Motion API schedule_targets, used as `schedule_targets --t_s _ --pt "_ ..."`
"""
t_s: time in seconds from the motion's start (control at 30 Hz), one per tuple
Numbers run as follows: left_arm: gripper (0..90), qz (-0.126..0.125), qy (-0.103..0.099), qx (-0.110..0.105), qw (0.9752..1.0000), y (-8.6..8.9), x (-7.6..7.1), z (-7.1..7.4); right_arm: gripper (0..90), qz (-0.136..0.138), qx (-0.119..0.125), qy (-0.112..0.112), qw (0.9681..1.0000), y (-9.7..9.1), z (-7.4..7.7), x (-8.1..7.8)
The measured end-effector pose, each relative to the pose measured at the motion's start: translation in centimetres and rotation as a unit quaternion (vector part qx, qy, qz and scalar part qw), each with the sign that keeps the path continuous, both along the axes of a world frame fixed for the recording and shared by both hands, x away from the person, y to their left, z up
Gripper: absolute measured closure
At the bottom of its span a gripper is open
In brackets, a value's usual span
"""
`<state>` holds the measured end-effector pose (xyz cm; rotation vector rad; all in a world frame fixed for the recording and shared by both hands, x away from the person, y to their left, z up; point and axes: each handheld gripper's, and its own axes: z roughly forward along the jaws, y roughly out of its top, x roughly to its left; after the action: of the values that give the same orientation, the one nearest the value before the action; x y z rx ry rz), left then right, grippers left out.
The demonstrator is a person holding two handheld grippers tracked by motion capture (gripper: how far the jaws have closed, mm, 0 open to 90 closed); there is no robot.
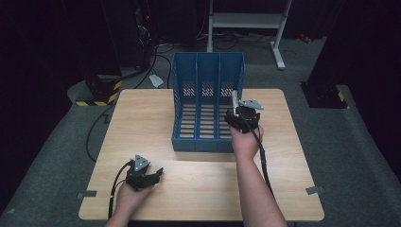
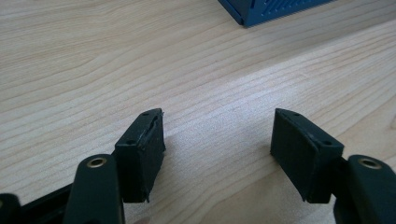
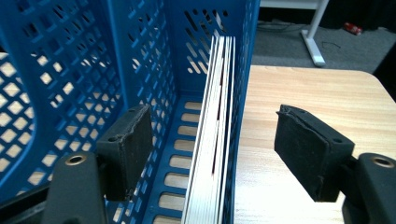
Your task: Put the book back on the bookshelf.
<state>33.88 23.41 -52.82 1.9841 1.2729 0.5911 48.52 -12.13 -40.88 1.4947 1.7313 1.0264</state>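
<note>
Item: thin book (image 3: 212,140), standing upright on edge in the blue file rack's (image 1: 208,101) right-hand compartment, against its outer wall, at 12 o'clock of your right gripper (image 3: 212,149). Its jaws are released and straddle the book and wall without pressing. Left gripper (image 2: 217,154): released, idle on the table (image 2: 93,70). Step judged: placement done. Next: draw your right gripper straight back, clear of the wall.

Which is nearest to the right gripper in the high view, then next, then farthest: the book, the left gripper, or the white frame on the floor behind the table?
1. book: upright in the blue file rack's right compartment, right at the right gripper.
2. left gripper: on the table's near left part.
3. white frame: on the floor beyond the table's far edge.
</note>
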Motion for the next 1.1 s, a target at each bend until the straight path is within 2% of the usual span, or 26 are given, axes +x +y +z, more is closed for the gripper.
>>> schedule_targets --t_s 0.27,0.53,0.87,1.1 --pt "34.7 -0.001 0.001 0.002 1.0000 0.0 0.0 0.0 27.8 0.023 0.014 -0.012 0.9996 -1.0 0.2 -1.3" --pt "34.6 -0.002 0.001 0.002 1.0000 0.0 0.0 0.0 28.3 0.036 0.014 -0.017 0.9991 -2.5 -1.0 -2.7" --pt "34.5 -0.003 0.001 0.002 1.0000 0.0 0.0 0.0 28.7 0.044 0.033 -0.027 0.9981 -6.5 -1.4 -5.4" --pt "34.5 -0.003 0.001 0.002 1.0000 0.0 0.0 0.0 28.7 0.034 0.014 -0.034 0.9987 -9.4 -2.0 -7.2"
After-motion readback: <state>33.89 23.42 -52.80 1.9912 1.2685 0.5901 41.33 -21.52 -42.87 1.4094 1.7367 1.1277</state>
